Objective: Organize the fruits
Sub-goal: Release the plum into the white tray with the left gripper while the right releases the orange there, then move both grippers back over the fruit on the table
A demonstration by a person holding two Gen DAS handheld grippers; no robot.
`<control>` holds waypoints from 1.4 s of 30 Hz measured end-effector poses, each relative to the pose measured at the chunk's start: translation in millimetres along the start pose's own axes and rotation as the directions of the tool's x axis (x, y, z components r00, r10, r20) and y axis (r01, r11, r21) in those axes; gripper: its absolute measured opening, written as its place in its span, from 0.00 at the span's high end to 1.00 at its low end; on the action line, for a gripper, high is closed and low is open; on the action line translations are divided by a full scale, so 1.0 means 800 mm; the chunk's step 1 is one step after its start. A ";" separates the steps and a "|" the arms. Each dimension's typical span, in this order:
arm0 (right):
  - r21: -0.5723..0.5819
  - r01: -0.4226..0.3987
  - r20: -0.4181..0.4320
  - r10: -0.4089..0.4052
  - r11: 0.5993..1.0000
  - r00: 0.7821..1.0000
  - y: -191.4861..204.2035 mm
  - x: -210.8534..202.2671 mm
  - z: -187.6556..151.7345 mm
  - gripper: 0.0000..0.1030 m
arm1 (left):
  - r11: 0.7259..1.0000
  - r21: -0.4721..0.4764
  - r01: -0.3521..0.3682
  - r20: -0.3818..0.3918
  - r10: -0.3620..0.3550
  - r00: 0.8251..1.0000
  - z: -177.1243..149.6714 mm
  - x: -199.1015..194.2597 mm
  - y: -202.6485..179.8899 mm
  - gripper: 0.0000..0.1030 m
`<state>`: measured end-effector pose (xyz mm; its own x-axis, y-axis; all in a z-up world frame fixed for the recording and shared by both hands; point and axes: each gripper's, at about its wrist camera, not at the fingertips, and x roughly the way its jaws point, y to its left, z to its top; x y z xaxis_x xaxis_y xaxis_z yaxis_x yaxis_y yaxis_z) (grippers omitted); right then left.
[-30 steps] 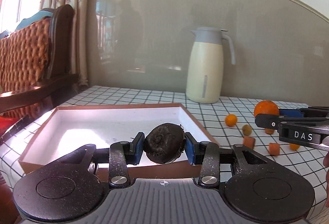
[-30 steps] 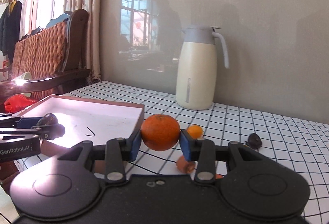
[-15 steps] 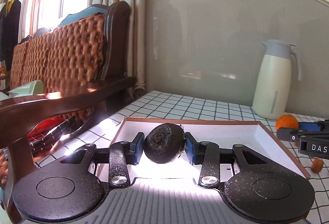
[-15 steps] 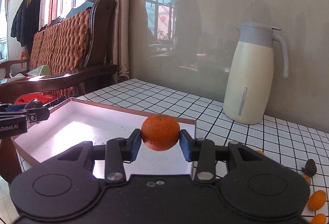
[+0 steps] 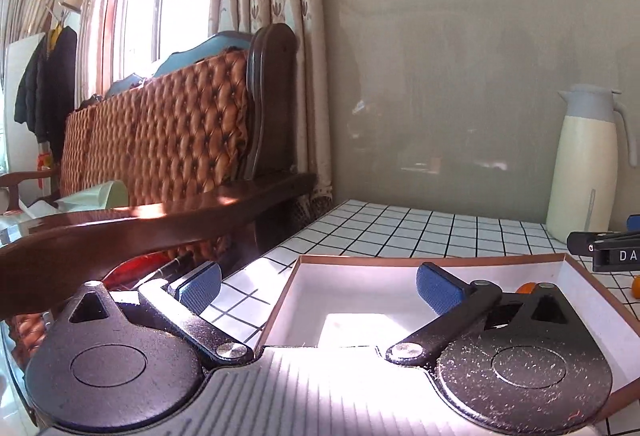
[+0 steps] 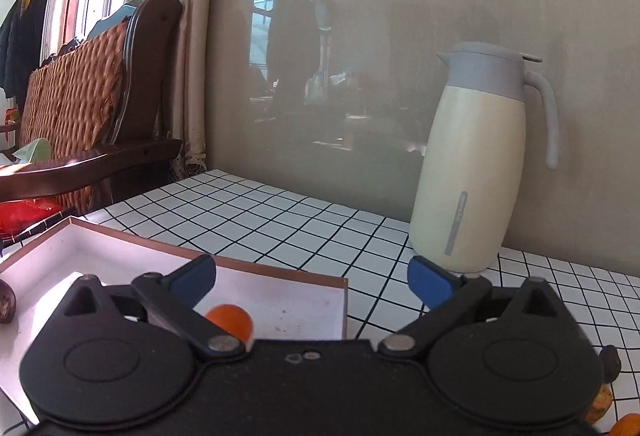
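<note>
**Both claws spread wide above the fruit tray**

The left claw (image 5: 318, 286) stands wide open with nothing between its blue pads (image 5: 200, 286). It sits in the lower part of the left wrist view, over the near left corner of the shallow white tray (image 5: 360, 294) with the brown rim. One pad is out over the checked tabletop (image 5: 420, 232), the other over the tray's white floor.

The right claw (image 6: 312, 282) is also spread wide and holds nothing. In the right wrist view, its left pad hangs above the tray (image 6: 280, 302) and its right pad above the tabletop (image 6: 280, 220), just in front of the foot of the cream thermos jug (image 6: 472, 171).

An orange (image 6: 230, 320) lies on the tray floor at lower centre of that view, partly hidden behind the claw's left arm. In the left wrist view only a sliver of the orange (image 5: 527, 288) shows, at right behind the claw's arm. A dark, wrinkled fruit (image 6: 6, 304) sits in the tray at the left edge of the right wrist view, well apart from the orange.

More small fruit lies on the tabletop outside the tray, at the lower right corner of the right wrist view: a dark piece (image 6: 610, 362) and orange pieces (image 6: 628, 428) below it. A tufted wooden sofa (image 5: 168, 123) stands beyond the tabletop, upper left.
</note>
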<state>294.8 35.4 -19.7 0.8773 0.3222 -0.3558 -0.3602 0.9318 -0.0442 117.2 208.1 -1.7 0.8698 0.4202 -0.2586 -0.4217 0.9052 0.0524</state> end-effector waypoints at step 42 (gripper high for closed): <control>0.032 0.181 0.007 -0.181 0.983 0.983 -0.143 -0.225 -0.087 0.06 | 0.927 0.071 0.367 -0.022 -0.367 0.930 -0.028 -0.143 -0.157 0.00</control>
<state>156.2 -141.0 -15.3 0.9304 0.1491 -0.3350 -0.1851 0.9796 -0.0780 64.8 45.1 0.1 0.9579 0.0574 -0.2812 -0.0534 0.9983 0.0219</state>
